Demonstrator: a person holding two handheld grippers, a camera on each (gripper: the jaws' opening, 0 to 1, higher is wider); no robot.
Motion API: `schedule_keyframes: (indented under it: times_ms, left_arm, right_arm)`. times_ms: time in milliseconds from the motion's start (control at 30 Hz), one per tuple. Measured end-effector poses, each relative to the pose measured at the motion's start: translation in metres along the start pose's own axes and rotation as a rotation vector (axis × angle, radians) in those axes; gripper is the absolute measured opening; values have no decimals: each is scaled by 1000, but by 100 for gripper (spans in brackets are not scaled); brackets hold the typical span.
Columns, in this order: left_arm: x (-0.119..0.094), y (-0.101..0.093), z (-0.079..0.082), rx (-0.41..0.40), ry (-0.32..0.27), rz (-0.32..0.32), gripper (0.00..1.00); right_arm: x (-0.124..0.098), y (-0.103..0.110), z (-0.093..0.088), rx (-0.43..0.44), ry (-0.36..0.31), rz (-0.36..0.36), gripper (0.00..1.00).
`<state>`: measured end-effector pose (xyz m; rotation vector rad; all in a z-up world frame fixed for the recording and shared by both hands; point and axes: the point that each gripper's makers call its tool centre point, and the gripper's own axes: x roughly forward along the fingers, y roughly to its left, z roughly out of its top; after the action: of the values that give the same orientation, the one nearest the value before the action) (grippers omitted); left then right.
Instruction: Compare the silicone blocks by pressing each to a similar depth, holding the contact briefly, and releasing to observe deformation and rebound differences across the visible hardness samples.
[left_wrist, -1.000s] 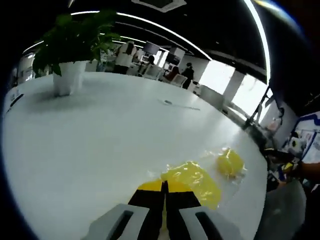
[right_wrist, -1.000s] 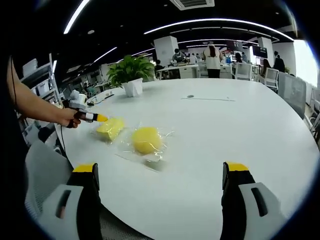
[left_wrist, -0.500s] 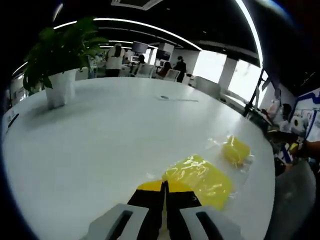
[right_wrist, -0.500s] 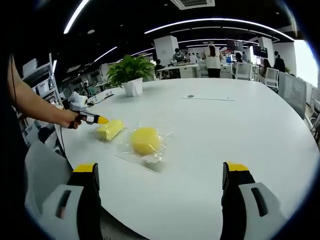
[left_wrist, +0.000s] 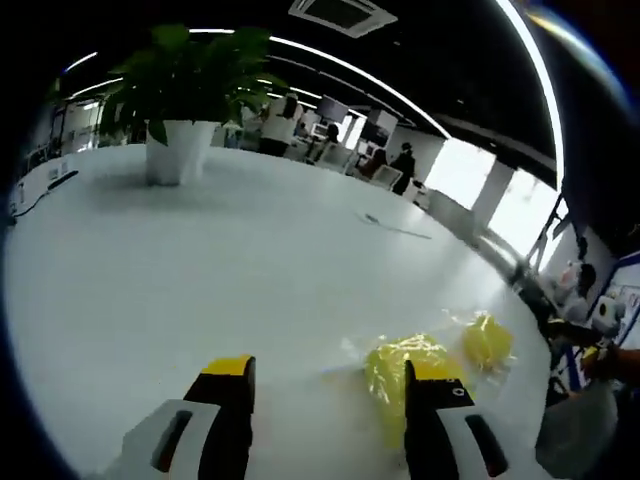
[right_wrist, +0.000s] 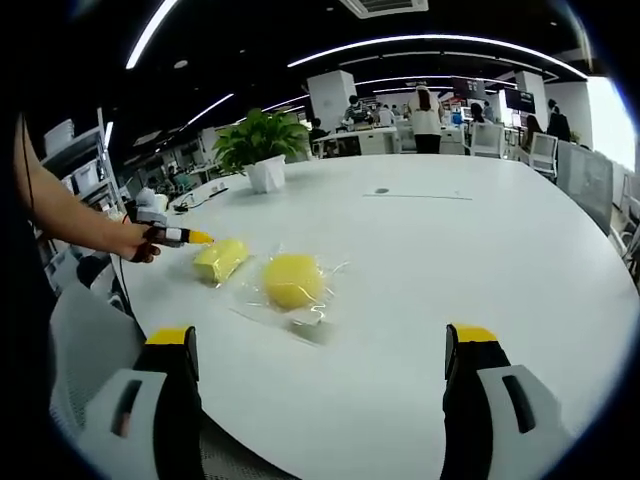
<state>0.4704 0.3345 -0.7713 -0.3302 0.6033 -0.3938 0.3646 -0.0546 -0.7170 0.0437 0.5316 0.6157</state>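
Two yellow silicone blocks in clear plastic wrap lie on the white table (right_wrist: 450, 250). The flat rectangular block (right_wrist: 222, 258) lies left of the round block (right_wrist: 292, 280). My left gripper (left_wrist: 330, 368) is open, its right jaw just in front of the rectangular block (left_wrist: 395, 362), with the round block (left_wrist: 487, 340) beyond it. In the right gripper view a hand holds the left gripper (right_wrist: 200, 238) just left of the rectangular block; whether they touch I cannot tell. My right gripper (right_wrist: 322, 338) stands wide open over the near table edge, nothing between its jaws.
A potted plant (left_wrist: 185, 110) in a white pot stands at the far side of the table, also the plant (right_wrist: 262, 150). A thin cable (right_wrist: 415, 197) lies mid-table. Chairs, desks and people are in the office behind.
My left gripper has gone from shut to open and drawn slightly back from the rectangular block. The right gripper and both blocks have stayed put.
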Motion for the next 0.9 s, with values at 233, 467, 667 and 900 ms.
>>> schedule_keyframes:
  times_ms: [233,467,667,900]
  left_arm:
    - [-24,-3,11,13,-68,-28,97]
    - [-42,-23,8,155,-53,-59,100]
    - [-57,-37,7,220,-63,-74,100]
    - [-80,-51,12,258,-95,-74,100]
  right_arm:
    - [0,-1,7,-5,-13,2,96]
    - [2,-3,13,-22,-17,7,96]
    - [5,-5,19,-34,-22,16,96]
    - [8,-6,23,-49,-24,30,96]
